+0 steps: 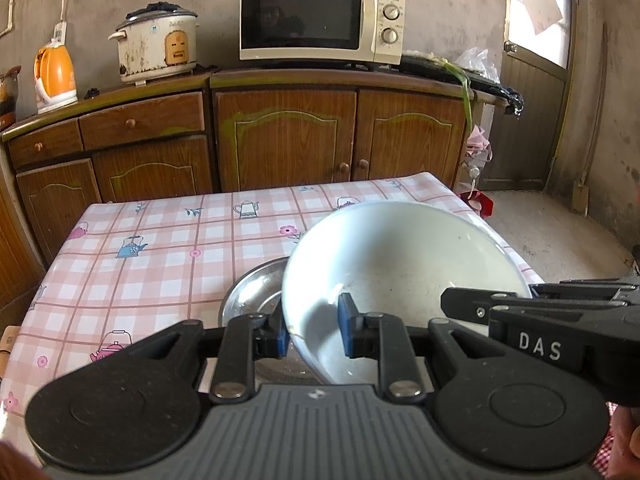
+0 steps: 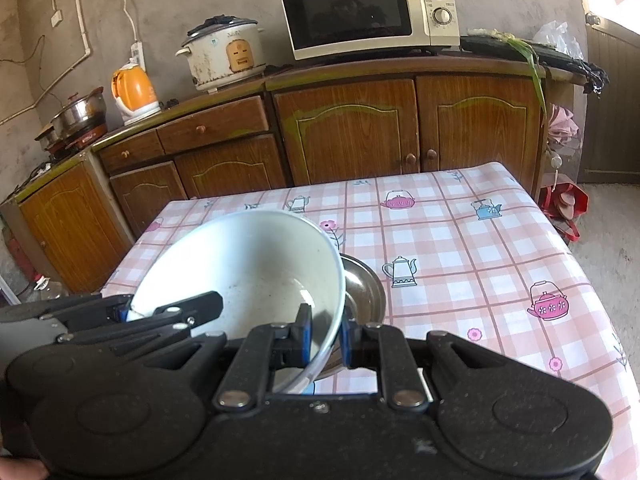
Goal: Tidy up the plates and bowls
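A white bowl [image 1: 400, 256] hangs tilted over the table, held at two places on its rim. My left gripper [image 1: 314, 328] is shut on the near left rim, one blue pad inside the bowl and one outside. My right gripper [image 2: 325, 332] is shut on the opposite rim of the same white bowl [image 2: 248, 264]. From the left wrist, a finger [image 1: 472, 304] of the right gripper shows at the bowl's right edge. Under the bowl a shallow steel dish [image 1: 252, 292] rests on the cloth, partly hidden; the steel dish [image 2: 366, 284] also peeks out in the right wrist view.
The table [image 1: 160, 260] wears a pink checked cloth with teapot prints. Behind it runs a wooden cabinet [image 1: 288, 136] carrying a microwave [image 1: 316, 20], a rice cooker [image 1: 156, 48] and an orange kettle [image 1: 56, 76]. A door [image 1: 528, 120] stands at the right.
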{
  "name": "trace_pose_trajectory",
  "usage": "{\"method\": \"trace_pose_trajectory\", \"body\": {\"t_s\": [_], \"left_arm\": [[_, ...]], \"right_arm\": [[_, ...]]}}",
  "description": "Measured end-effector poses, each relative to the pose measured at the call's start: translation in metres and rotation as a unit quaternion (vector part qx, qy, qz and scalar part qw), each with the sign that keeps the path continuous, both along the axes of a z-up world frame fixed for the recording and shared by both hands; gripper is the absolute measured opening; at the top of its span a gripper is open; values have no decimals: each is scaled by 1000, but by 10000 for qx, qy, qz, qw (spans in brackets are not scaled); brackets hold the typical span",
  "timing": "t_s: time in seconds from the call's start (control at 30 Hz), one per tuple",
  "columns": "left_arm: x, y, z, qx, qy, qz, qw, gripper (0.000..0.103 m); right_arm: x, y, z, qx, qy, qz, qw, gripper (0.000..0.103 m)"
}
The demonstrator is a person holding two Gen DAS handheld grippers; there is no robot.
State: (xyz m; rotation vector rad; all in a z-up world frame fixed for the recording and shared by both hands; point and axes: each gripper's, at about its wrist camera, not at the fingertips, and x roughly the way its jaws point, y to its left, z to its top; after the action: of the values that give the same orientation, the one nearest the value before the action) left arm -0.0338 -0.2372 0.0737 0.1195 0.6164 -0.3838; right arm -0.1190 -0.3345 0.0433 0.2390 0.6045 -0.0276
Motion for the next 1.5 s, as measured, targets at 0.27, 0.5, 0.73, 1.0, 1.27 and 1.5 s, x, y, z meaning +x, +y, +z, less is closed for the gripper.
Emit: {"method": "trace_pose_trajectory", "body": {"t_s": [0.27,0.5,0.73,1.0,1.27,1.5], "left_arm": [[-1,0,-3,-2,8,-12,10000,23],[-5,0,-8,15,24,-24,10000,23],[-9,-1,-12,35,56,-39,10000,23],[-13,-1,-16,60,88,-49,9999,24],[-18,-2,-20,92,108,-65,9999,24],[-23,-2,-25,109,167,-85,9998,24]], "right_arm": [[-2,-1,-4,37,21,-18,10000,19],[-6,-1,-10,70,52,-38,10000,19],[-9,-1,-16,87,96,-47,9999,19],[-13,-1,-21,143,140,-68,9998,19],[-19,0,-26,154,181,-88,9997,19],[-26,0,-33,156,225,-106,9996,19]]}}
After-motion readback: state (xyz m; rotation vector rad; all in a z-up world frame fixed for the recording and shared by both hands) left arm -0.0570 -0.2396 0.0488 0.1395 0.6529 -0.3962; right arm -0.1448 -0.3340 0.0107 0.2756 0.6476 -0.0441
